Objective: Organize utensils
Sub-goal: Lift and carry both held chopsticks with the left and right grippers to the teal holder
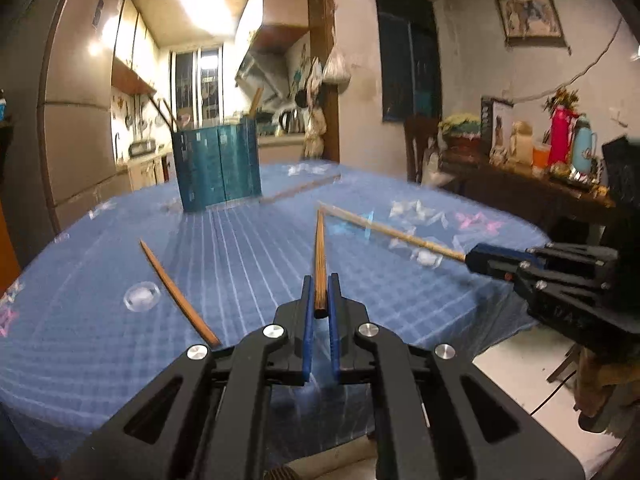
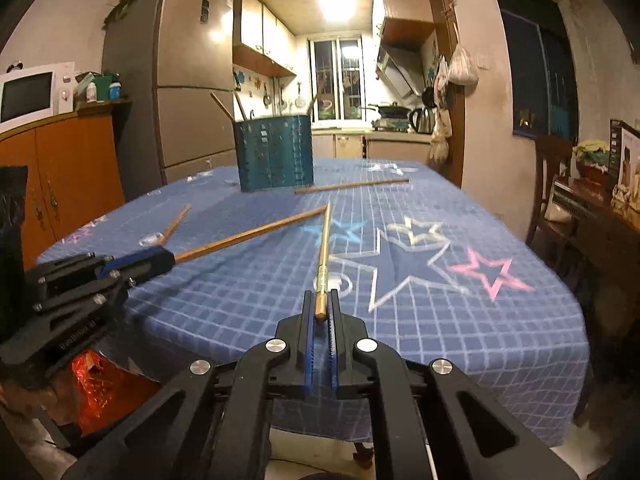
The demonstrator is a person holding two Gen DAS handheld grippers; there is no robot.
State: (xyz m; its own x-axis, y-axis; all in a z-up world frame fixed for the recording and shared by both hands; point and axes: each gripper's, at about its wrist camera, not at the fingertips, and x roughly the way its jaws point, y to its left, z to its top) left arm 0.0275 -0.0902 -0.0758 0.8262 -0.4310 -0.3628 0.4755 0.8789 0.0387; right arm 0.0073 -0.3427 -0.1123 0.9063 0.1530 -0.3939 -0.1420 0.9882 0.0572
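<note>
Wooden chopsticks [image 1: 320, 256] [image 2: 325, 256] clamped; no legible writing.

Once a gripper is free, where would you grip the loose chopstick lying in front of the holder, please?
Take the chopstick at mid-shaft from above, jaws straddling its width: it lies flat on the tablecloth, clear of the holder, so neither end lifts.

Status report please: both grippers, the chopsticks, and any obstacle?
Left gripper shut on dark chopstick. Right gripper shut on light chopstick. Tips nearly meet. Holder ahead, path open; two chopsticks loose on table.
</note>
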